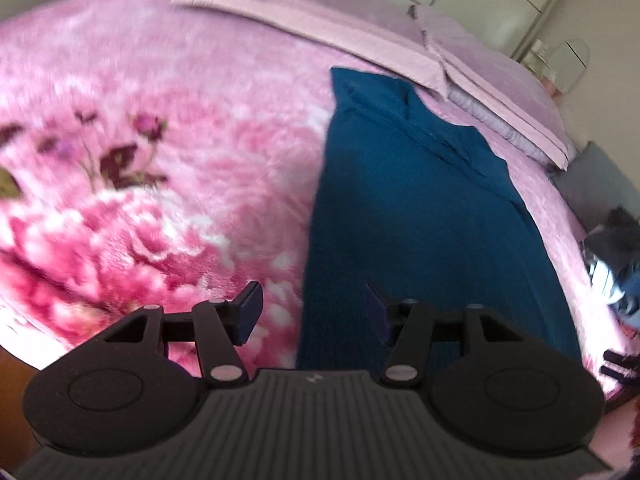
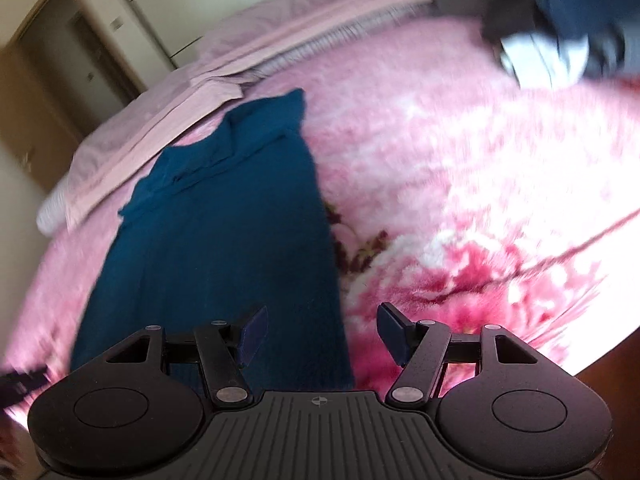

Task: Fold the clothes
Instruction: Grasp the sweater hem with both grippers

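Teal knit garment (image 1: 420,220) lies as long narrow strip on pink floral blanket (image 1: 180,200), far end near pillows (image 1: 360,32). Left gripper (image 1: 312,316) and right gripper (image 2: 320,332) both spread, empty, over near hem. Soft, limp, light; best pinched at near corners.

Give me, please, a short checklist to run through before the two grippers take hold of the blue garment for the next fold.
1. Left gripper open and holding nothing: ok.
2. Right gripper open and holding nothing: ok.
3. Blue garment lies as a long strip on the pink blanket, already narrowed: ok.
4. Near hem inside both views: ok, though its very edge is hidden behind the gripper bodies.
5. Far end flat: not ok, wrinkled near the pillows.
6. Pile of other clothes apart from the garment: ok.
7. Fingers touching the cloth: cannot tell.
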{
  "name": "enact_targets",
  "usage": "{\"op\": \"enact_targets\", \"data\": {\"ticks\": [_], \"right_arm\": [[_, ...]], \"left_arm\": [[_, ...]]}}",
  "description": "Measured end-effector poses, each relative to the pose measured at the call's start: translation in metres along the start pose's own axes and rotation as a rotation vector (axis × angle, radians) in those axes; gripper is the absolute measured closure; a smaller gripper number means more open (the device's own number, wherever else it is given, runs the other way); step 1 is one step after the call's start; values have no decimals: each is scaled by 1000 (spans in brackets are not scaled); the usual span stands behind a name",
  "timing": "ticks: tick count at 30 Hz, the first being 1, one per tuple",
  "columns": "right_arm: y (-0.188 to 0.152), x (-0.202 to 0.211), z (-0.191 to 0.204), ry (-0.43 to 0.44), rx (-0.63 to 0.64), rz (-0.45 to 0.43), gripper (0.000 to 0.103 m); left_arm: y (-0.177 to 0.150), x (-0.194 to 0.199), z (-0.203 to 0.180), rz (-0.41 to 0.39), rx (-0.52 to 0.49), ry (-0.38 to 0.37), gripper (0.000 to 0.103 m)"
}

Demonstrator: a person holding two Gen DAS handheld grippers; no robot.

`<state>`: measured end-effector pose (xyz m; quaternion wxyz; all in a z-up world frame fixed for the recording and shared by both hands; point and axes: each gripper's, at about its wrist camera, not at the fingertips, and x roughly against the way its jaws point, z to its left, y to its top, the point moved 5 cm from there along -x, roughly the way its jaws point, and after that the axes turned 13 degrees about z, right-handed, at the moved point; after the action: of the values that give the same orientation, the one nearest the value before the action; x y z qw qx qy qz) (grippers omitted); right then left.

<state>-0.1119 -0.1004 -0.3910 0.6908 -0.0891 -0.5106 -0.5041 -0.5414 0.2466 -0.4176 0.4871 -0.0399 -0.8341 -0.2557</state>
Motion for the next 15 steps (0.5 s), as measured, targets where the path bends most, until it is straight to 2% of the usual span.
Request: {"op": "enact_targets", "data": {"ticks": [4, 8, 15], "right_arm": [[11, -17, -25, 103, -95, 60, 39], [10, -23, -36, 218, -137, 114, 39], [8, -31, -54, 421, -212, 209, 39]], "left_arm": [[6, -17, 19, 52, 65, -54, 51], [6, -18, 30, 65, 66, -133, 54], [-2, -26, 30, 152, 77, -325, 55]]}}
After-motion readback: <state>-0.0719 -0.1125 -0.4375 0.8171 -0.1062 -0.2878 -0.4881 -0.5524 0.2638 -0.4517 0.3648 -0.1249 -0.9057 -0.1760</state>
